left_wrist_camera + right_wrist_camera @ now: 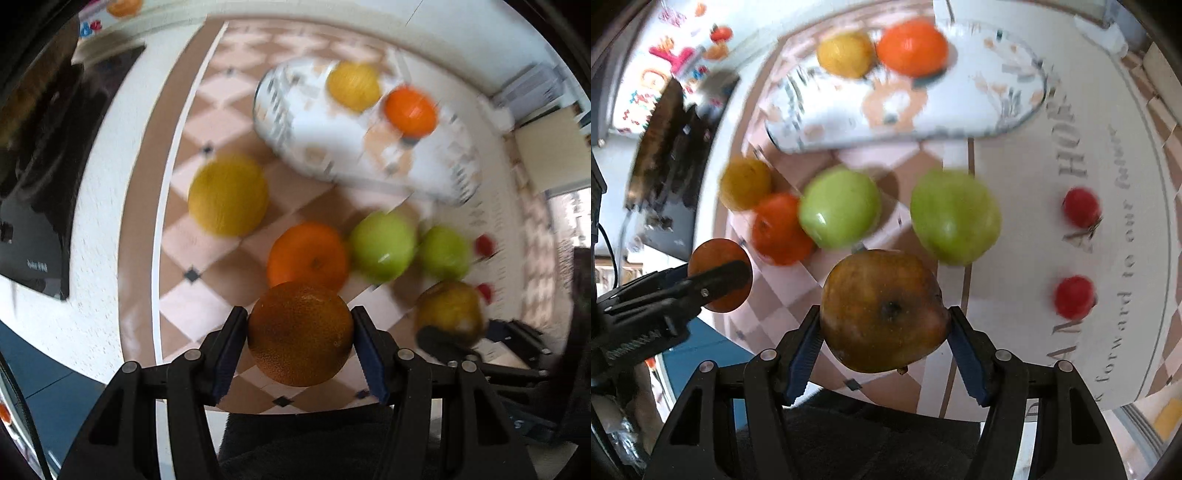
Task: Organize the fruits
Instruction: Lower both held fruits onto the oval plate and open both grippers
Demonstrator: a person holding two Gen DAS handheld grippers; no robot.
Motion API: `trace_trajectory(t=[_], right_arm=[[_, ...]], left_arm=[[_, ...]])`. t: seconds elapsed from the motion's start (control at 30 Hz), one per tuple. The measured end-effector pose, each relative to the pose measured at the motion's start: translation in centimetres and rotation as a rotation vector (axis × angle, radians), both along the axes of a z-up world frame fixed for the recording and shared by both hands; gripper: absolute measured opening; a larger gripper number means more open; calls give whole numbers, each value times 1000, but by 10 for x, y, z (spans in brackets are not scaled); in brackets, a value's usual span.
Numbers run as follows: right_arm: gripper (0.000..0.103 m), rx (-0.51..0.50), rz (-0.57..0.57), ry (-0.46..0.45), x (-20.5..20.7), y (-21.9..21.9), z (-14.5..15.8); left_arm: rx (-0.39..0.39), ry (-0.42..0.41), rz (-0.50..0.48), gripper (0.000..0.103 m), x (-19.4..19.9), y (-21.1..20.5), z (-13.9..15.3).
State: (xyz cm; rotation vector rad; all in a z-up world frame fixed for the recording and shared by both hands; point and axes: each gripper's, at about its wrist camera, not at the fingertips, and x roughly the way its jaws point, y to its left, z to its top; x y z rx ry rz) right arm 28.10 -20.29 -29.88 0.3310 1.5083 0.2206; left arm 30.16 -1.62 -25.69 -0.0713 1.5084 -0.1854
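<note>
My left gripper point(300, 332) is shut on an orange point(300, 334) and holds it above the table; it also shows in the right wrist view point(718, 275). My right gripper point(884, 314) is shut on a brownish-yellow pear point(884, 310), also seen in the left wrist view point(450, 314). On the checkered cloth lie a yellow lemon point(228, 195), another orange point(308, 254) and two green apples point(382, 245) point(445, 253). A patterned plate point(291, 110) farther back holds a lemon point(354, 85) and an orange point(410, 110).
Two small red tomatoes point(1081, 206) point(1074, 297) lie on a white lettered mat point(1034, 166) at the right. A dark stovetop point(40, 155) sits to the left, beyond the white counter edge.
</note>
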Motion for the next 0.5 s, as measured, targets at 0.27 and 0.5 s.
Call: trace_trajectory(t=[0.27, 0.5], right_arm=[[68, -60, -85, -79, 86, -43, 26], [68, -167, -52, 39, 158, -74, -14]], left_arm=[[-3, -91, 16, 55, 88, -2, 50], [89, -1, 13, 55, 163, -9, 4]])
